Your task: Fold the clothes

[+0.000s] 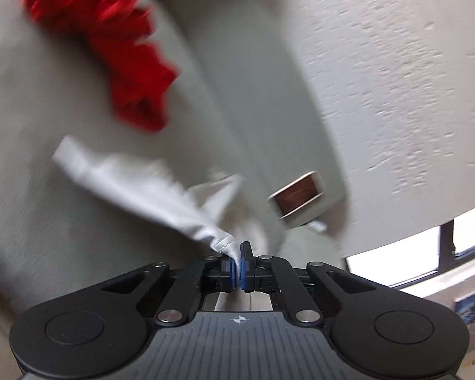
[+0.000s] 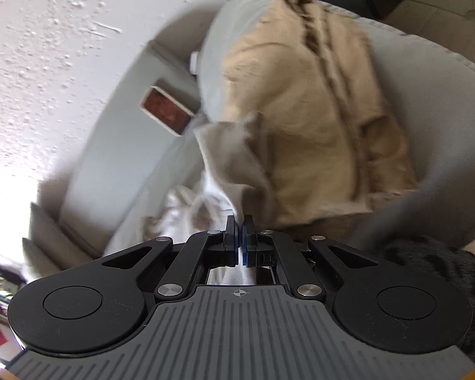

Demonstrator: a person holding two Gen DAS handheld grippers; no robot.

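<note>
Fingers of the left gripper (image 1: 239, 255) pinched on a white garment (image 1: 142, 190), right gripper (image 2: 240, 224) clamped on pale cloth (image 2: 234, 174), red clothing (image 1: 110, 38) beyond, tan garment (image 2: 307, 110) on the grey sofa (image 2: 427, 101).

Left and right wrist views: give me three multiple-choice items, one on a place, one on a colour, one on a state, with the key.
1. In the left wrist view, where does the red garment lie?
A. upper left, on the grey sofa
B. between the gripper's pads
C. on the window sill

2. What colour is the cloth pinched by the left gripper?
A. red
B. white
C. black

3. How does the right gripper stand?
A. wide open
B. open around a cushion
C. shut on white cloth

Key: 1 A, it sits far up the sofa; 2 B, a pale hem runs into the blue pads; 3 C, its pads meet with fabric rising between them.
</note>
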